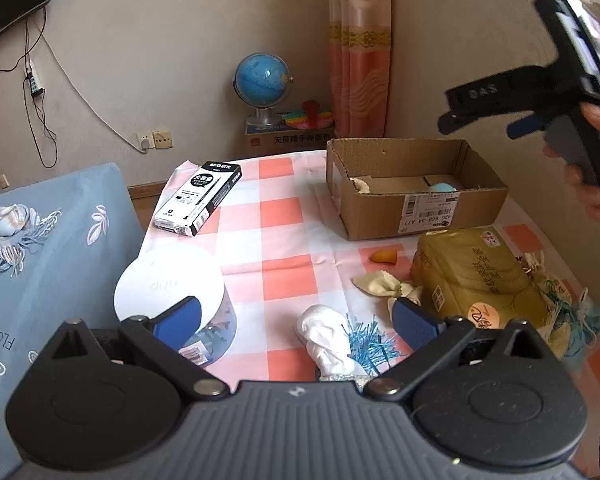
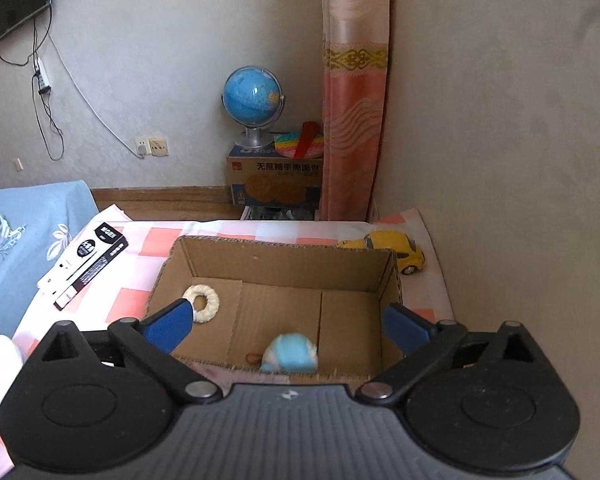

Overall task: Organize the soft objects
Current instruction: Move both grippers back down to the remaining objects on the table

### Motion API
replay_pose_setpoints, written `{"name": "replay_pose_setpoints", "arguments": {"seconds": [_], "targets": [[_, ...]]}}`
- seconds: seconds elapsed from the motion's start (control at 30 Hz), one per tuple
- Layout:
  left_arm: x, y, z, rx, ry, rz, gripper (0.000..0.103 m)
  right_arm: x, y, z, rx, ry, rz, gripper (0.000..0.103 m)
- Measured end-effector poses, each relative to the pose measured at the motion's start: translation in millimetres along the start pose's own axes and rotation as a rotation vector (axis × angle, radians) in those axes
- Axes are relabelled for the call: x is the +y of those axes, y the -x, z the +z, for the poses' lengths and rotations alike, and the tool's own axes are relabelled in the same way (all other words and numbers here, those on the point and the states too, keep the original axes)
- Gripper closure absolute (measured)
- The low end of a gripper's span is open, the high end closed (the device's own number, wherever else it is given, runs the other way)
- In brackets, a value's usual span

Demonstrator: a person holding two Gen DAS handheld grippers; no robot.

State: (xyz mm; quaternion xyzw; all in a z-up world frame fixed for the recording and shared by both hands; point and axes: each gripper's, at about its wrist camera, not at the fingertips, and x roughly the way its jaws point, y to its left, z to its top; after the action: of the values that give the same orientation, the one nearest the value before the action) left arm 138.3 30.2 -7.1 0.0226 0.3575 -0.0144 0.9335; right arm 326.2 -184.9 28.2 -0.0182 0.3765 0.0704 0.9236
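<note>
Hovering over the cardboard box [image 2: 276, 276], the right gripper [image 2: 288, 320] had jaws wide apart, empty; a blue-white soft ball [image 2: 290, 354] and cream ring [image 2: 202, 303] lay inside. The left gripper [image 1: 300, 316] gaped above white cloth [image 1: 328, 340], beside a yellow packet [image 1: 476, 276].

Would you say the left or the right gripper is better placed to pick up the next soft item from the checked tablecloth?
Left. The left gripper is open just above the crumpled white cloth, while the right gripper is open over the cardboard box.
</note>
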Motion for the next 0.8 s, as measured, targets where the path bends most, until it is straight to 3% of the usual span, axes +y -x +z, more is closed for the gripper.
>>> {"name": "replay_pose_setpoints", "arguments": {"seconds": [0.33, 0.67, 0.8], "targets": [[2.8, 7.4, -5.1, 0.004, 0.007, -0.004, 0.002, 7.8, 54.4, -38.4, -0.036, -0.008, 0.004, 0.000], [-1.4, 6.5, -16.6, 0.029, -0.009, -0.006, 0.001, 7.5, 99.2, -88.8, -0.060, -0.046, -0.052, 0.000], [-2.5, 4.6, -24.8, 0.043, -0.017, -0.062, 0.001, 6.4, 108.8, -112.9, -0.046, -0.058, -0.062, 0.000]]}}
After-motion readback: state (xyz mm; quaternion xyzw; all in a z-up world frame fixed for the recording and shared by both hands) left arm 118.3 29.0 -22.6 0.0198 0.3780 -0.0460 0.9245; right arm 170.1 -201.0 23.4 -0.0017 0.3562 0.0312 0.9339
